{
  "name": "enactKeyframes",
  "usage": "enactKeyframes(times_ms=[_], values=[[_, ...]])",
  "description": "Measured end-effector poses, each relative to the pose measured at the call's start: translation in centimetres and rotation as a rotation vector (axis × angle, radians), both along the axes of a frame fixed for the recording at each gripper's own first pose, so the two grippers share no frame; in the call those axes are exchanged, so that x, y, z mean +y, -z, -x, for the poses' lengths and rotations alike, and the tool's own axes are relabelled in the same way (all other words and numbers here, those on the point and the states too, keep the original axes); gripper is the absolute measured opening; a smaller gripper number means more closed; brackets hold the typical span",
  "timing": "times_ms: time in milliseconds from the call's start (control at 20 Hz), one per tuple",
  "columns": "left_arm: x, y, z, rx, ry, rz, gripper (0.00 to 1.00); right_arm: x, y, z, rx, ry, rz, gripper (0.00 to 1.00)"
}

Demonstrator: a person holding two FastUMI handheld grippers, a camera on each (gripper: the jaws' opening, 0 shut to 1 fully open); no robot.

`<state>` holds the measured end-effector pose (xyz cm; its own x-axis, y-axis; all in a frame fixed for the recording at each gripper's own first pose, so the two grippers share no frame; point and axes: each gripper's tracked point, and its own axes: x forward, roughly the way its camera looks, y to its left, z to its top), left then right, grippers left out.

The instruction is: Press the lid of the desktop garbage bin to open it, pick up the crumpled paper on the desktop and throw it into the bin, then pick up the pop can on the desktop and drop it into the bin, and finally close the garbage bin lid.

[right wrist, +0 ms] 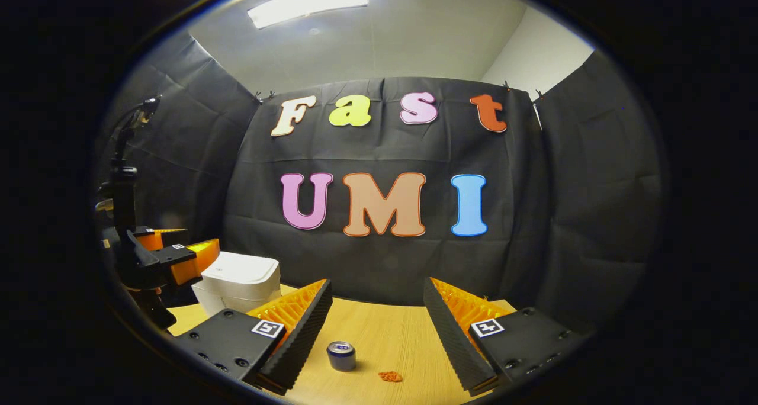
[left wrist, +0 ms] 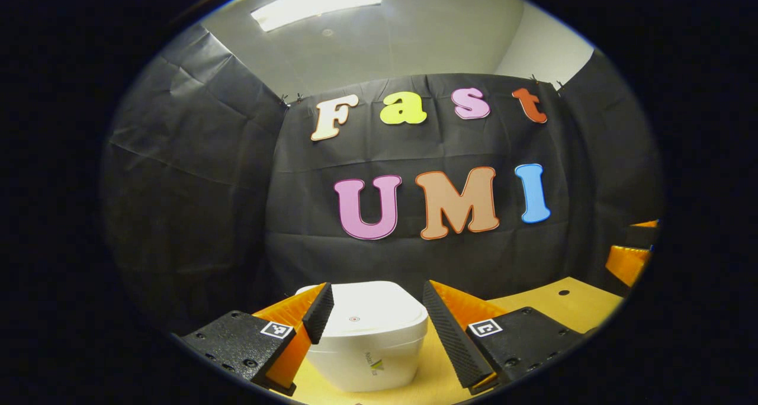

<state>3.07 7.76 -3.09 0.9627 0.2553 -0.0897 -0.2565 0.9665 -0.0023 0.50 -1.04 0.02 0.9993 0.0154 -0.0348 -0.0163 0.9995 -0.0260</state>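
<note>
Left gripper view: left gripper (left wrist: 372, 316) hangs above the table (left wrist: 568, 307) w/ fingers spread wide, nothing between the pads. White bin (left wrist: 370, 340) sits straight ahead, framed by the two fingers, lid down, on the wooden top. Part of the right gripper (left wrist: 629, 263) shows at the far right edge.

Right gripper view: right gripper (right wrist: 374, 328) also spread wide, holding nothing, over the table (right wrist: 385, 328). Pop can (right wrist: 341, 356) stands upright between its fingers, nearer the left one. Small orange crumpled paper (right wrist: 390, 376) lies just right of the can, apart from it. Bin (right wrist: 237, 288) stands at left rear, lid closed; left gripper (right wrist: 177, 257) hovers beside its top.
</note>
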Motion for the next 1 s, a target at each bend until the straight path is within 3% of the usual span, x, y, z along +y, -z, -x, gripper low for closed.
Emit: enactKeyframes(times_ms=[200,250,350,450,500,650,900,1000], values=[[0.7,0.7,-1.0,0.006,-0.008,-0.009,0.79,-0.6,0.1,-0.2,0.006,0.018,-0.001,0.98],[0.9,1.2,-1.2,0.015,-0.012,-0.009,0.69,-0.8,0.2,-0.1,0.007,0.02,-0.002,0.98],[1.6,2.1,-1.4,0.046,-0.037,-0.009,0.6,-1.0,0.1,-0.3,0.007,0.026,-0.001,0.98],[1.6,3.3,-1.6,0.077,-0.043,0.009,0.29,-1.0,0.2,-0.4,0.009,0.028,-0.002,0.98],[1.4,3.5,-1.7,0.085,-0.042,0.021,0.32,-1.0,0.3,-0.4,0.011,0.027,-0.002,0.98],[1.7,4.4,-1.8,0.102,-0.027,0.022,0.18,-0.9,0.3,-0.4,0.012,0.027,0.003,0.98],[1.7,5.3,-2.5,0.117,-0.012,0.005,0.11,-0.9,0.7,-0.4,0.022,0.03,0.002,0.98],[2.0,6.0,-2.9,0.129,-0.015,0.015,0.03,-1.0,0.7,-0.6,0.024,0.032,0.001,0.98]])
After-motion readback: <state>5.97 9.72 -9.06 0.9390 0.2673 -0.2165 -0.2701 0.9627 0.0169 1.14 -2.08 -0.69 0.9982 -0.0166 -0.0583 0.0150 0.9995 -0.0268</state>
